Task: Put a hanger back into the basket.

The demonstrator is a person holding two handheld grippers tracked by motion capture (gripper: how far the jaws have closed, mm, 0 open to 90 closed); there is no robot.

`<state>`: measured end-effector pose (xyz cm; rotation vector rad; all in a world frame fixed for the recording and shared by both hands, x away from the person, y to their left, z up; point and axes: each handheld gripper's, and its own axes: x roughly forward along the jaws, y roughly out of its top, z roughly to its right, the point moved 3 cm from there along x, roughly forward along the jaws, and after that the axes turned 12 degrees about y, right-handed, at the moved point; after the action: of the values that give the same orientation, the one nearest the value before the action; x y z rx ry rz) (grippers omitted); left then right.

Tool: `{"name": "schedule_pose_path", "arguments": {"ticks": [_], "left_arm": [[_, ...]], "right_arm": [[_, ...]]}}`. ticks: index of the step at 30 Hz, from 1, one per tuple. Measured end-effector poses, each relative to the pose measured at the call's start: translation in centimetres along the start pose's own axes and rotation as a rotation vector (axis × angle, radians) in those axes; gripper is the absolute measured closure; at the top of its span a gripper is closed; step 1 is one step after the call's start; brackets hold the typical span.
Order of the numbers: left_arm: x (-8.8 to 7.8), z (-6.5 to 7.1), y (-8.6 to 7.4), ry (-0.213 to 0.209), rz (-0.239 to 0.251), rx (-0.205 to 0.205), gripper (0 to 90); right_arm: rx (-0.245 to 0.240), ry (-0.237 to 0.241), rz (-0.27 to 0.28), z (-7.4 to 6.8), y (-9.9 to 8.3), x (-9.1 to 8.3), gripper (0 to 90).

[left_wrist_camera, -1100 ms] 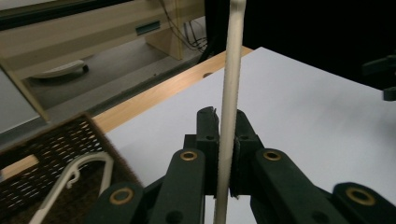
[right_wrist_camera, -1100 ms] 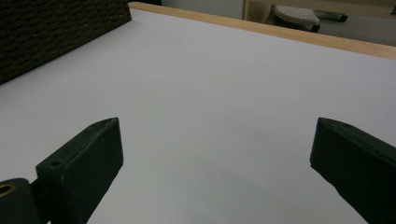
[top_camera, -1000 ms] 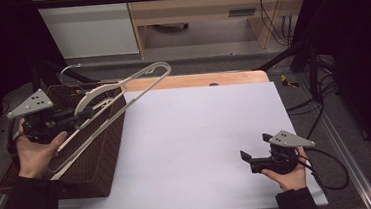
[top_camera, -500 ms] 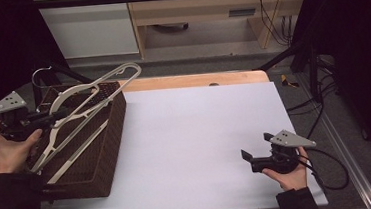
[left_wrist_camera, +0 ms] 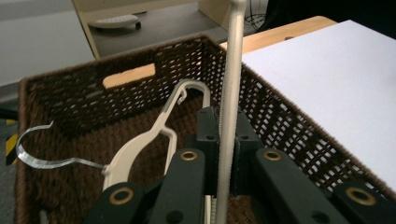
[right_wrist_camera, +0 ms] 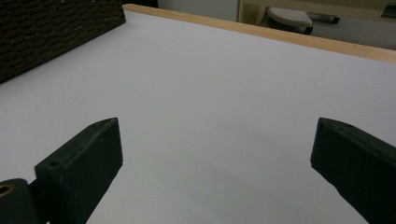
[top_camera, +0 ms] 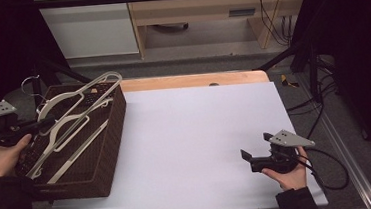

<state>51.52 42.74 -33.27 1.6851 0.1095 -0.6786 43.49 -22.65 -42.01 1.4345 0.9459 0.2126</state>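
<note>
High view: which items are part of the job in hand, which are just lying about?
In the job:
- cream plastic coat hanger, clamped in the left gripper
- brown woven wicker basket, under the hanger
- second cream hanger, lying in the basket

Lying about:
- white table sheet
- right gripper, open, idle
- wooden shelf unit behind the table

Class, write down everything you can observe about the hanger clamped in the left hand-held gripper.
The hanger is cream-white and looks like plastic, with curved shoulders, a straight lower bar and a thin metal hook at its far left end. It lies tilted over the brown woven basket, its right end above the basket's far corner. The left hand-held gripper is shut on one of its slim bars. A second, similar hanger lies just beneath it in the basket.
</note>
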Motion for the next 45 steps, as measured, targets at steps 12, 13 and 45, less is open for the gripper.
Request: {"name": "schedule_pose_path", "arguments": {"ticks": [12, 13, 45], "left_arm": [[1.0, -1.3, -2.6, 0.037, -0.098, -0.031, 85.2], [1.3, -1.1, -2.7, 0.034, -0.111, -0.038, 85.2], [0.9, 1.1, -3.4, 0.160, -0.100, -0.151, 48.8]], "right_arm": [[-0.004, 0.005, -0.014, 0.0, -0.1, 0.2, 2.7], [-0.003, 0.005, -0.015, 0.0, -0.1, 0.2, 2.7], [0.009, 0.009, -0.008, -0.1, 0.0, 0.1, 2.8]]}}
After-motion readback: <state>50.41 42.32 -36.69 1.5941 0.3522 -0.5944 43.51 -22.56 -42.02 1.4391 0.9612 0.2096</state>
